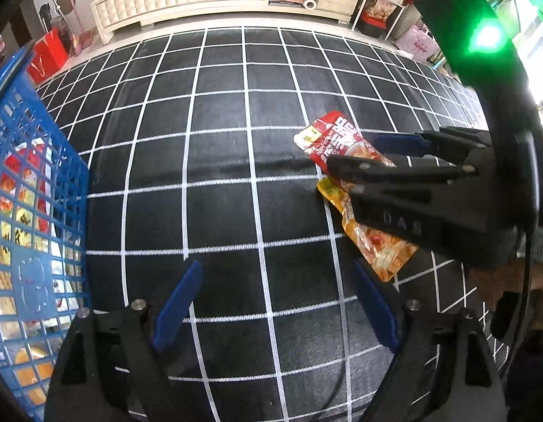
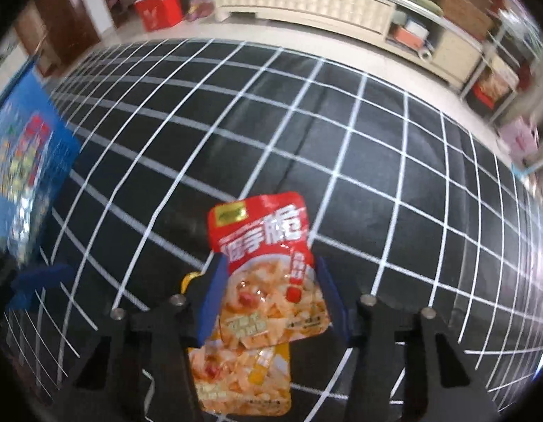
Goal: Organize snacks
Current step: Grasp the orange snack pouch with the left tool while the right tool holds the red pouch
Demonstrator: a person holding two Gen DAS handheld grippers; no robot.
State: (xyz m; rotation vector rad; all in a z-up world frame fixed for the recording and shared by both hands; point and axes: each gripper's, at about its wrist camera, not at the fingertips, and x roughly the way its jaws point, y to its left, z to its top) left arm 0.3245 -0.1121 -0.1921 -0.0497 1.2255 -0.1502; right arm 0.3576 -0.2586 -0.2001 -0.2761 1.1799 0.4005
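Left gripper's (image 1: 278,302) fingers are gaping wide over the checked worktop (image 1: 218,140), beside the blue basket (image 1: 39,190); right gripper's (image 2: 271,295) fingers are straddling the red snack pouch (image 2: 267,267), lying overlapping the yellow pouch (image 2: 243,379).

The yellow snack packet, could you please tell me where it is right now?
In the right wrist view the yellow snack packet lies low on the checked cloth, partly under the red snack packet, which sits between the right gripper fingers.

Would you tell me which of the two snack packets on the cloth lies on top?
The red packet; it overlaps the yellow packet and sits between the right gripper's open fingers.
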